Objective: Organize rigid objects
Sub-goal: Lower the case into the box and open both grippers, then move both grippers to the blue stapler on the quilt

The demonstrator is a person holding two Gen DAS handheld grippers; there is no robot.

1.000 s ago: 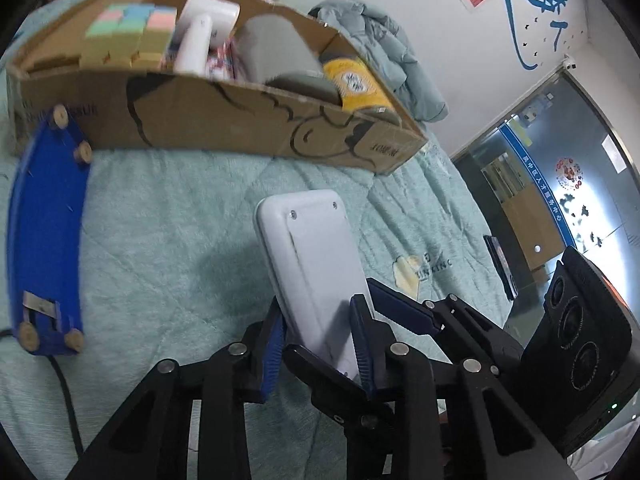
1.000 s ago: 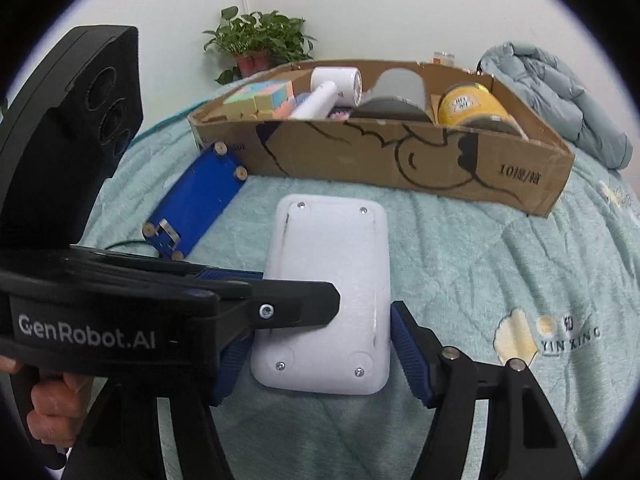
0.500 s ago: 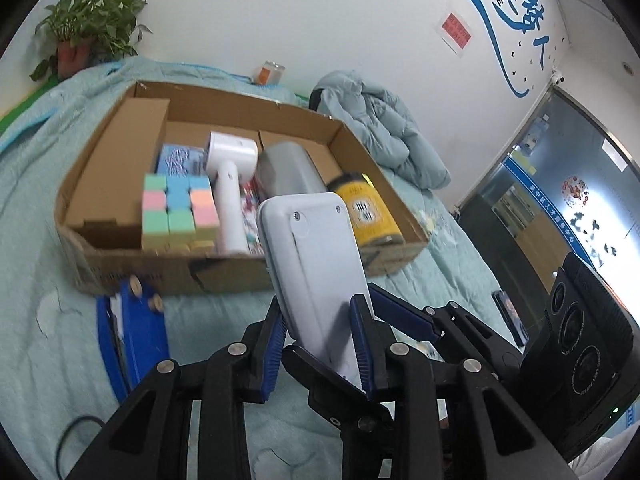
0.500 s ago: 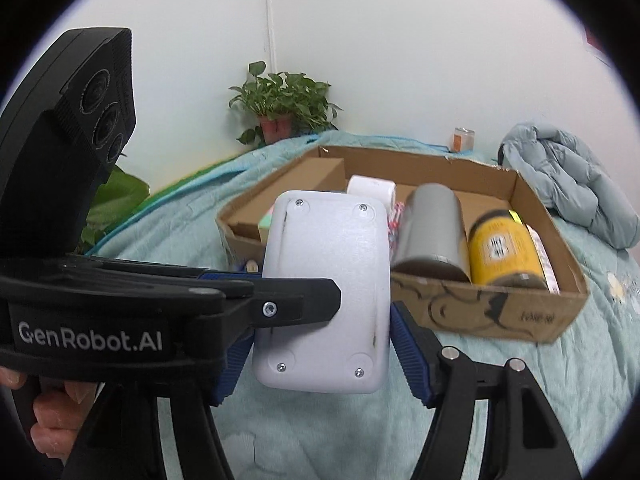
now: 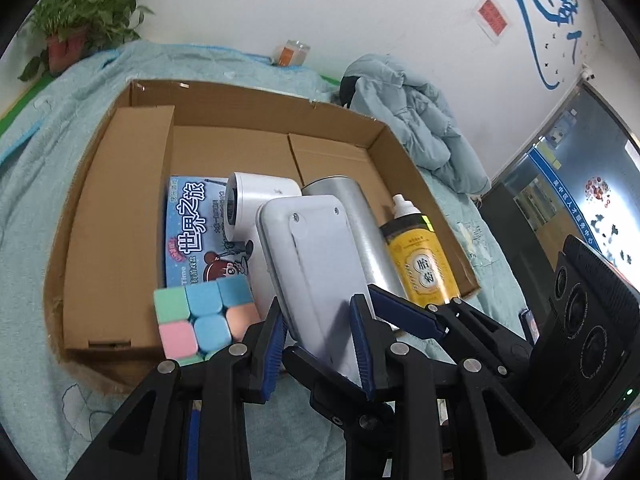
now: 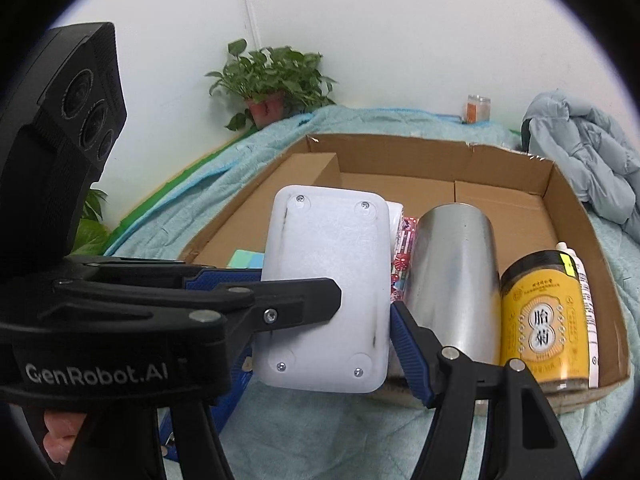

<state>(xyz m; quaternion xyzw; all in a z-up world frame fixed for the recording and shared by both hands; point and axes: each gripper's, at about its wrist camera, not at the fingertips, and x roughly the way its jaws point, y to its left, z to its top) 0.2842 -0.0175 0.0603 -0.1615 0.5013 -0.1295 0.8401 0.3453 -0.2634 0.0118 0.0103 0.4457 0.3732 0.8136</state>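
Both grippers clamp smooth rounded-rectangular white device point(image 5: 316, 264).

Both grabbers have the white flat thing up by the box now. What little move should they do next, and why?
Probably carry the white device a little forward to the bare back floor of the cardboard box. The left gripper and right gripper hold it above the near edge, where the cube and steel cylinder lie.

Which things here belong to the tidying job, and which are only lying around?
Part of the job:
- white device, held by both the left gripper and the right gripper
- cardboard box
- already inside: puzzle cube, steel cylinder, yellow bottle, blue booklet

Just lying about:
- potted plant
- grey jacket
- small jar
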